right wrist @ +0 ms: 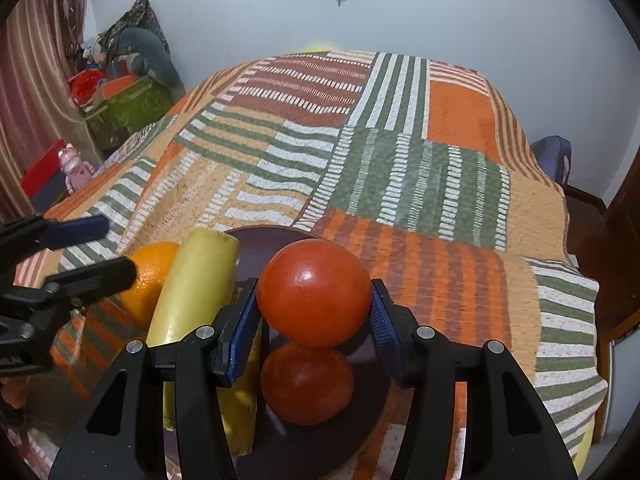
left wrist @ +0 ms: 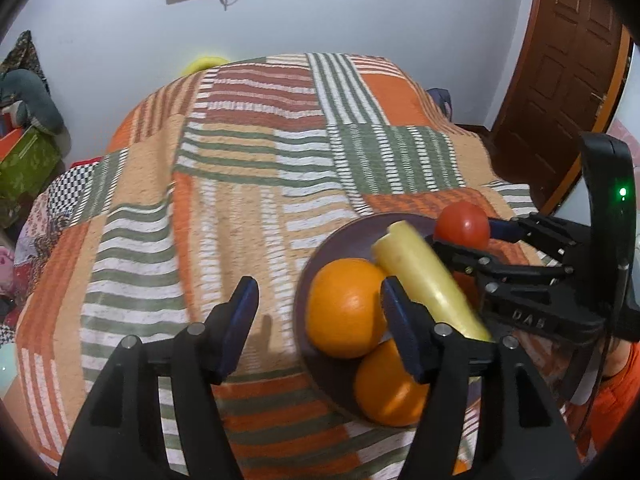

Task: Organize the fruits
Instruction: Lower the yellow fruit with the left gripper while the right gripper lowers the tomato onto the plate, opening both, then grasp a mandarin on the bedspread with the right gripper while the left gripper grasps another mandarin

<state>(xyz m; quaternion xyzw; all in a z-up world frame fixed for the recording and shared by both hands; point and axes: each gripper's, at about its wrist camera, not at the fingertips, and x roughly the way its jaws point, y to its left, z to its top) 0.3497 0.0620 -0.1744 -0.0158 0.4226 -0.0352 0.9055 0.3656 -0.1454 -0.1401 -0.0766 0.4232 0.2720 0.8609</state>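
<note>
A dark plate (left wrist: 348,236) rests on the striped bedspread. It holds two oranges (left wrist: 346,308), a pale yellow banana (left wrist: 424,276) with a cut end and a red round fruit (right wrist: 307,382). My right gripper (right wrist: 314,308) is shut on a second red round fruit (right wrist: 314,292), held just above the one on the plate (right wrist: 372,364). My left gripper (left wrist: 320,320) hangs open at the plate's left edge, its right finger in front of the oranges and nothing gripped. The right wrist view shows the left gripper (right wrist: 120,246) at the left, beside an orange (right wrist: 150,280) and the banana (right wrist: 192,300).
The patchwork bedspread (left wrist: 248,184) covers the whole bed. A wooden door (left wrist: 560,80) stands at the right. Boxes and cloth (right wrist: 124,100) are piled at the left wall, with a pink toy (right wrist: 76,172) nearby. A yellow object (left wrist: 204,65) peeks over the bed's far edge.
</note>
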